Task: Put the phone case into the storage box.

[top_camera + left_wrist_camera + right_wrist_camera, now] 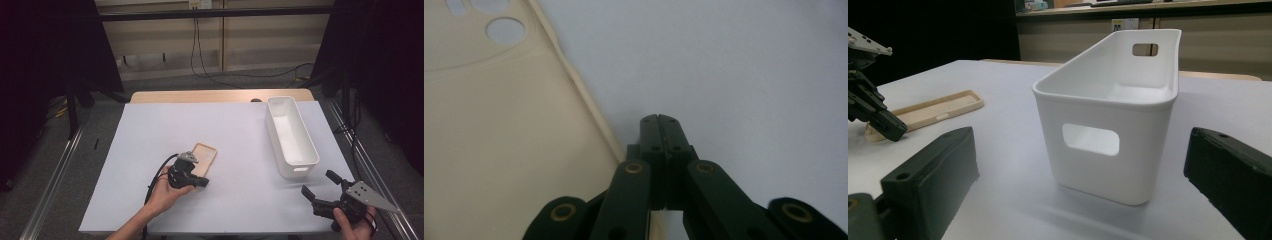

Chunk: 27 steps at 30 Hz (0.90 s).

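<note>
Nearest, at the desk's near right corner, the right gripper sits in the person's right hand with its jaws spread wide and nothing between them; in the right gripper view they frame the near end of the white bin, which suggests it waits, lined up on the bin, rather than working

A little farther in and left of centre, the left gripper is held low over the desk by the person's left hand. Its jaws are pressed together; in the left gripper view the tips lie on the bare white surface just beside the long edge of the beige phone case, so they seem to clamp nothing. That low, closed pose at the case's near right edge looks suited to nudging or prying under the rim

The phone case lies flat, hollow side up, near the middle of the desk and well apart from the bin. Its long axis runs near to far, leaning slightly right; the camera cut-outs in the left gripper view sit at the end away from the gripper, so that end appears to point far

Farthest, the bin stands upright along the right side, empty, long axis also near to far
</note>
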{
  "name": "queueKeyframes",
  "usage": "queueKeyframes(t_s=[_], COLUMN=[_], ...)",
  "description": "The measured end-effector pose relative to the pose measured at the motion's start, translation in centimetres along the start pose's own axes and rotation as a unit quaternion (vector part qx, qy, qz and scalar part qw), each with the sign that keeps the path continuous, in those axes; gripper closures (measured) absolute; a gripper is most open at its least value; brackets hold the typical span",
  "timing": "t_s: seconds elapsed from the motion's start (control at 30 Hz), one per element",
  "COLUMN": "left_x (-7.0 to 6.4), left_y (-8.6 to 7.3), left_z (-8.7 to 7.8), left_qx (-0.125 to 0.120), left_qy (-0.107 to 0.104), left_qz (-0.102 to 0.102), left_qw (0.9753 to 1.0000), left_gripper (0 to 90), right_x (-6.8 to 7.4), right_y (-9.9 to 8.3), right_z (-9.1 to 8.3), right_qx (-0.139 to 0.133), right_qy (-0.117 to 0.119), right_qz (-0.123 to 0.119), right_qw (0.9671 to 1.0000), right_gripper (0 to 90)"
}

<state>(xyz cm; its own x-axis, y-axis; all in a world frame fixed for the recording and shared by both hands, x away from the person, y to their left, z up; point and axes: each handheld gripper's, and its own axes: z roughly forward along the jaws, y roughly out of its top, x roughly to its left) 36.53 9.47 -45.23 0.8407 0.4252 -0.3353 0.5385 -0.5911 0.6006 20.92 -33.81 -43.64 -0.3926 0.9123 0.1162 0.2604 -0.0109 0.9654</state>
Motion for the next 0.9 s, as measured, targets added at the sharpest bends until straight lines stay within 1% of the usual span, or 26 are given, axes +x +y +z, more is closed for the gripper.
queueKeyframes(t_s=[0.13, 0.17, 0.23, 0.27, 0.3, 0.37, 0.47, 0.53, 0.77, 0.87, 0.9], left_x=[0.13, 0.17, 0.27, 0.39, 0.35, 0.4, 0.55, 0.61, 0.63, 0.6, 0.61], left_y=[-0.09, -0.1, -0.18, -0.24, -0.27, -0.33, -0.59, -0.63, -0.66, -0.68, -0.68], left_z=[-0.09, -0.19, -0.35, -0.38, -0.42, -0.47, -0.5, -0.49, -0.48, -0.51, -0.49], left_qx=[-0.002, 0.001, 0.002, -0.001, 0.001, 0.0, -0.009, -0.011, -0.012, -0.011, -0.013], left_qy=[-0.002, 0.0, 0.006, 0.0, 0.007, 0.004, 0.0, -0.003, -0.003, 0.0, -0.003], left_qz=[-0.003, -0.001, -0.003, -0.005, -0.005, -0.002, -0.008, -0.008, -0.009, -0.009, -0.01], left_qw=[1.0, 1.0, 1.0, 1.0, 1.0, 1.0, 0.9999, 0.9999, 0.9999, 0.9999, 0.9999], left_gripper=[90.0, 90.0, 90.0, 90.0, 90.0, 90.0, 90.0, 90.0, 90.0, 90.0, 90.0], right_x=[0.04, 0.03, -0.01, -0.02, -0.02, -0.02, 0.03, 0.0, 0.06, 0.08, 0.1], right_y=[0.0, 0.0, -0.01, -0.01, -0.01, 0.0, 0.0, 0.0, 0.0, 0.01, 0.01], right_z=[-0.02, -0.02, -0.06, -0.08, -0.08, -0.05, -0.09, -0.08, -0.02, -0.01, -0.01], right_qx=[0.0, -0.001, -0.001, -0.001, -0.001, -0.001, -0.001, -0.001, 0.001, 0.001, 0.001], right_qy=[0.0, -0.001, -0.001, -0.001, -0.001, -0.001, -0.001, -0.001, -0.001, 0.0, 0.001], right_qz=[-0.001, 0.001, 0.001, -0.001, -0.001, 0.001, 0.0, -0.001, -0.001, -0.001, -0.002], right_qw=[1.0, 1.0, 1.0, 1.0, 1.0, 1.0, 1.0, 1.0, 1.0, 1.0, 1.0], right_gripper=[0.6, 0.6, 0.5, 0.6, 0.6, 0.6, 0.6, 0.6, 0.5, 0.6, 0.6])
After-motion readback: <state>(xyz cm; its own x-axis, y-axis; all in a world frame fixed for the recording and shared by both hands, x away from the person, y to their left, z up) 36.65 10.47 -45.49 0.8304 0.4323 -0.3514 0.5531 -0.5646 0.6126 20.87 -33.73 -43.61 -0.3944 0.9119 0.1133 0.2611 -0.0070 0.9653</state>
